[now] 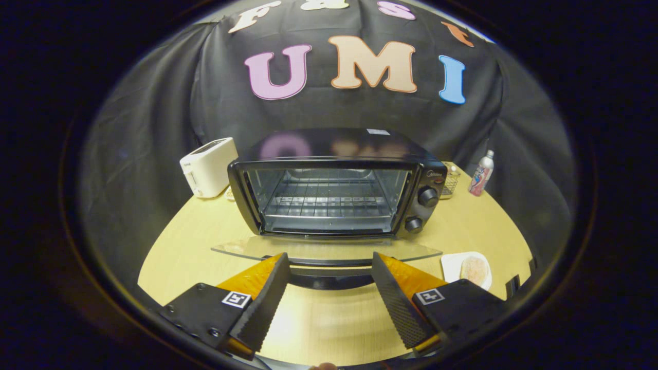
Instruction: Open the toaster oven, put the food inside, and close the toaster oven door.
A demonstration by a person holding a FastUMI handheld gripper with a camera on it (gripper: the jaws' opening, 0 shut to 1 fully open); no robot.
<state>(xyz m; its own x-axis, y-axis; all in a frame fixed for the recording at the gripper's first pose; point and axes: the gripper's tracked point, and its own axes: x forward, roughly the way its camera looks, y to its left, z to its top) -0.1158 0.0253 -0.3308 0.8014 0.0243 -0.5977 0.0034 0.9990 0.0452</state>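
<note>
The gripper [329, 293] hangs with its jaws spread wide, holding nothing. Just ahead of them lies the toaster oven [334, 195] with its glass door [329, 251] dropped flat, rack bare. Off beyond the right jaw sits the food [474, 270] on a small white plate [452, 263]: it looks soft, light and squashable, so pinch its edges gently. Bare table [205, 231] gives swing room.

Toaster oven [334, 190] mouth gapes; lowered door [329, 250] lies between it and spread fingers [267, 300]
</note>
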